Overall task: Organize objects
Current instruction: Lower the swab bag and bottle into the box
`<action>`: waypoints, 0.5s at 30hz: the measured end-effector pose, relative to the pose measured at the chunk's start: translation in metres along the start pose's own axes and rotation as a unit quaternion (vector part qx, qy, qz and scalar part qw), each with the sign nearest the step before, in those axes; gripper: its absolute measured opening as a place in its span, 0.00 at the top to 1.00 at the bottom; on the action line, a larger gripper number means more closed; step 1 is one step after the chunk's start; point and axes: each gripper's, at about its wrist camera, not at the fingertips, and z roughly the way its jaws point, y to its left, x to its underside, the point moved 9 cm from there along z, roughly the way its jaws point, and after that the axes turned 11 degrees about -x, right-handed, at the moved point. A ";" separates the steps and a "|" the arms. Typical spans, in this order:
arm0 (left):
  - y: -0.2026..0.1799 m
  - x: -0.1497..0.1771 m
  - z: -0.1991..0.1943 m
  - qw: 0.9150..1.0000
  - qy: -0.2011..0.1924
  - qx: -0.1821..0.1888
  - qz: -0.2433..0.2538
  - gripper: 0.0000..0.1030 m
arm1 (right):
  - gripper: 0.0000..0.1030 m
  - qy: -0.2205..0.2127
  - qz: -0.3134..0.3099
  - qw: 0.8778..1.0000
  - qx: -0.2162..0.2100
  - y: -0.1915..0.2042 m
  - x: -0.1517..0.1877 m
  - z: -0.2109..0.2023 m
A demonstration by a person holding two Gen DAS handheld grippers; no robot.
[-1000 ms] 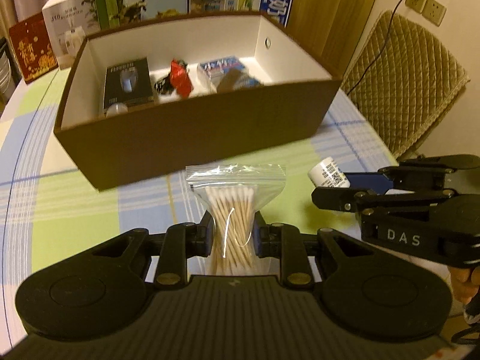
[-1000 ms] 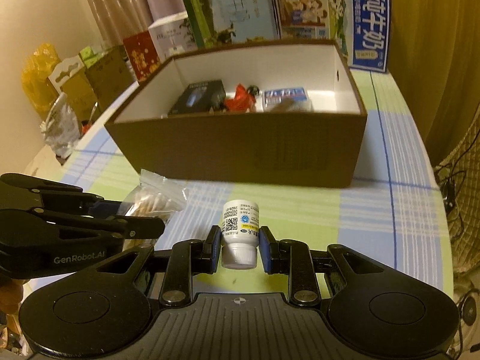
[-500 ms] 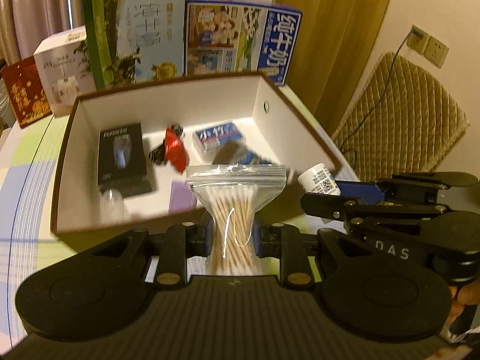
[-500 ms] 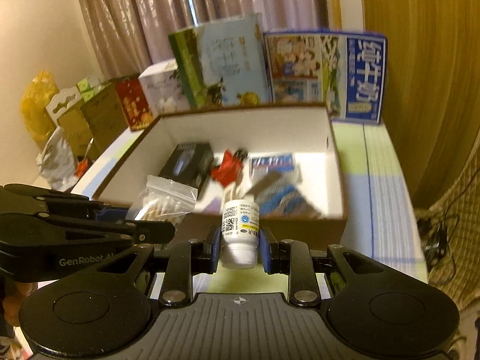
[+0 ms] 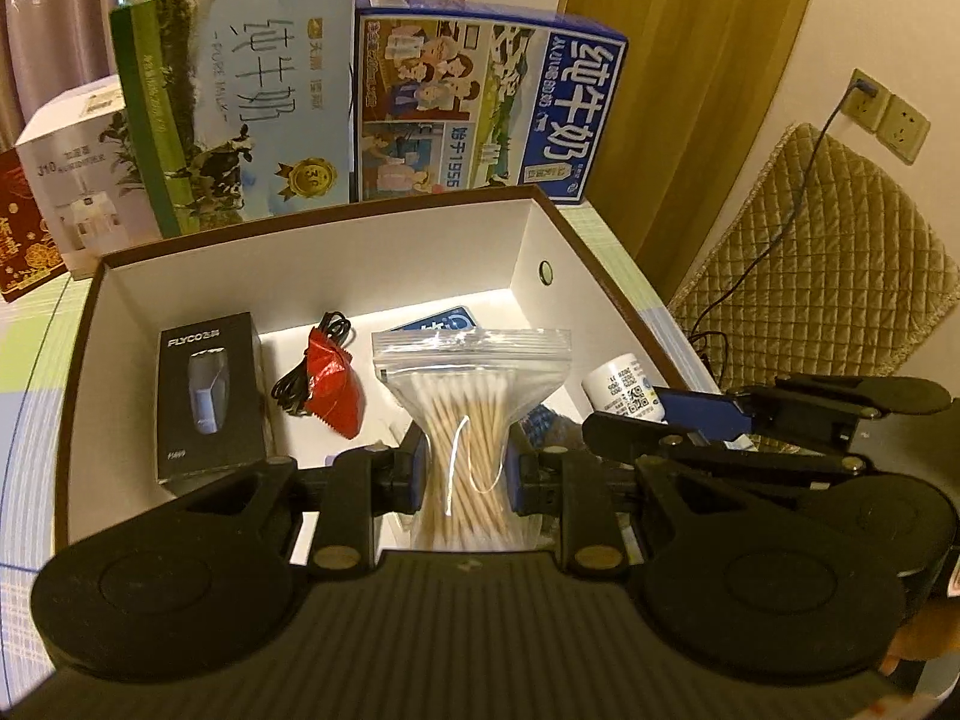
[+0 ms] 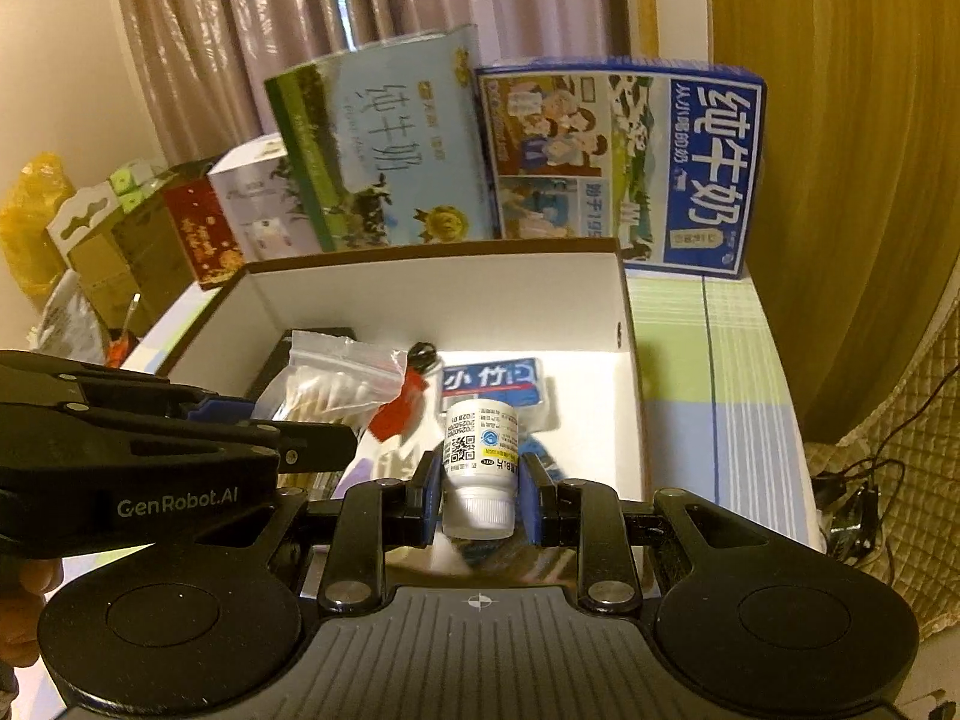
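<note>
- At far left on the tabletop (image 5: pixel 24 360), a red box (image 5: pixel 21 240) and a white carton (image 5: pixel 78 180) stand behind the brown storage box (image 5: pixel 72 420), with a green milk carton (image 5: pixel 240 108) beside them.
- Inside the storage box, against its left wall, lies a black shaver box (image 5: pixel 210 390); just right of it sit a coiled black cable (image 5: pixel 300 384) and a red packet (image 5: pixel 333 390).
- The left claw (image 5: pixel 465 468) is closed on a zip bag of cotton swabs (image 5: pixel 468 414), pinching the bag at its waist so it stands upright over the open box; both blue pads press the plastic.
- Behind the bag, on the box floor, a blue pack (image 6: pixel 492 381) lies flat near the back wall.
- The right claw (image 6: pixel 477 495) is clamped on a small white bottle (image 6: pixel 480 450), gripping it near the cap end, the label facing up; the bottle is held above the right part of the box interior, in front of the blue pack.
- In the left wrist view the right claw comes in from the right, its bottle just beside the swab bag.
- Behind the box on the right stands a blue milk carton (image 6: pixel 624 162).
- Farther right, a golden curtain (image 6: pixel 840 150) hangs past the tabletop edge, and a quilted cushion (image 5: pixel 810 276) leans against the wall under a socket (image 5: pixel 888 120).
</note>
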 end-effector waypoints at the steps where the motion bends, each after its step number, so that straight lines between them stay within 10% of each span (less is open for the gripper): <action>1: 0.000 -0.002 0.006 1.000 0.004 0.001 0.000 0.80 | 0.77 0.003 0.003 1.000 0.000 -0.003 -0.001 0.003; 15: 0.000 -0.019 0.065 0.999 0.041 0.005 0.001 0.80 | 0.77 0.040 -0.001 0.999 0.008 -0.034 -0.009 0.049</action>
